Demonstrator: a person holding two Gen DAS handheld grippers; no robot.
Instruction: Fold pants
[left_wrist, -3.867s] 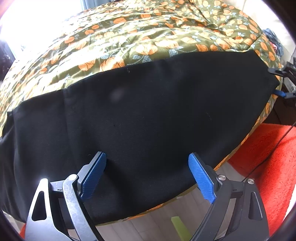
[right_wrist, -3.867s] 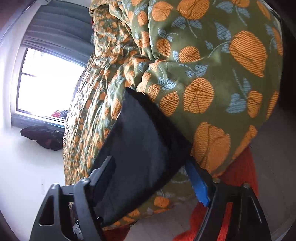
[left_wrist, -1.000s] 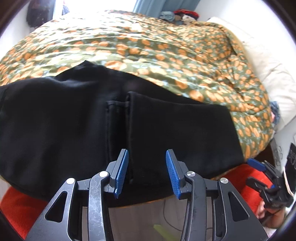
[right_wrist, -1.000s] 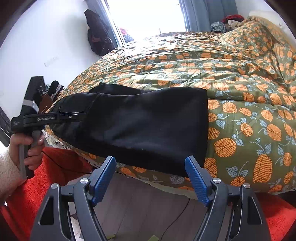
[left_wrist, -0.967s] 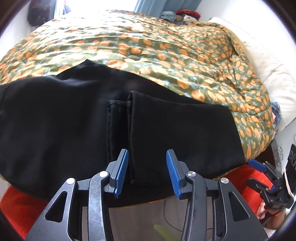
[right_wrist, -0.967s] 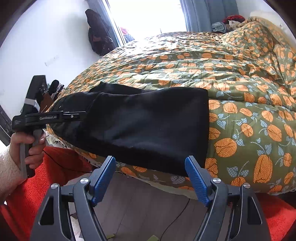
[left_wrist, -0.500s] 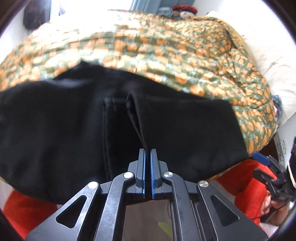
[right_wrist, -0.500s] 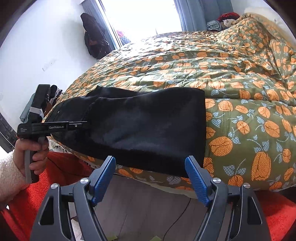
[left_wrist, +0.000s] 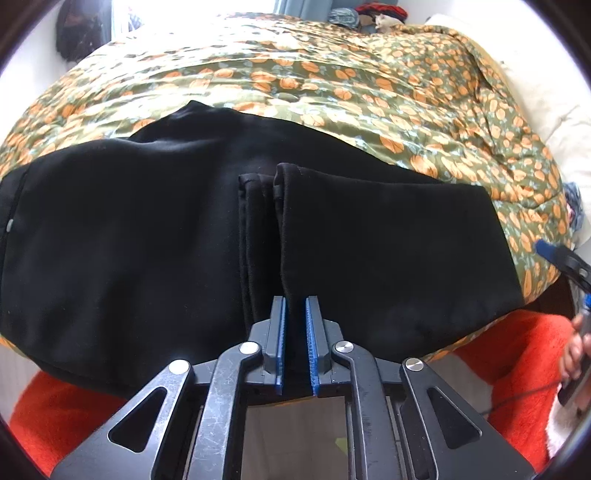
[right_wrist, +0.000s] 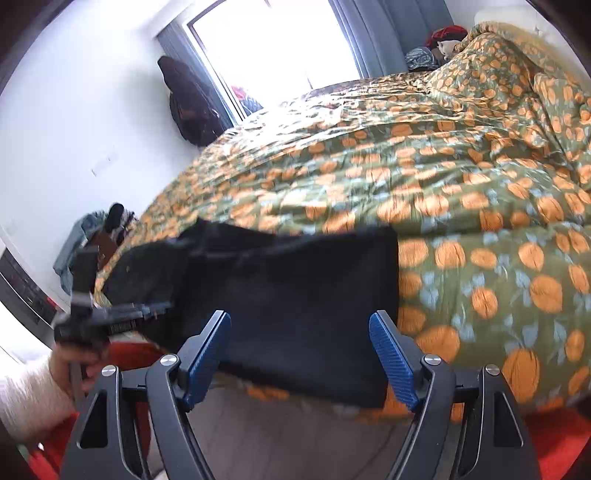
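Black pants (left_wrist: 147, 236) lie across the near edge of the bed, with the leg ends folded over onto the middle; the cuffs (left_wrist: 280, 177) lie on top. My left gripper (left_wrist: 294, 317) is shut on the near edge of the folded leg layer. In the right wrist view the pants (right_wrist: 295, 295) lie flat, with their right fold edge straight. My right gripper (right_wrist: 299, 332) is open and empty, just off the bed's near edge in front of the pants. The left gripper (right_wrist: 155, 310) also shows there at the pants' left part.
An olive duvet with orange pumpkins (left_wrist: 369, 81) covers the bed. An orange-red rug (left_wrist: 517, 350) lies on the floor below the bed edge. A window (right_wrist: 280, 44), a dark coat on the wall (right_wrist: 188, 103) and clothes by the wall (right_wrist: 74, 243) are at the left.
My left gripper has closed from open onto the near edge of the folded leg layer. My right gripper has stayed open and shifted slightly, its view blurred by motion.
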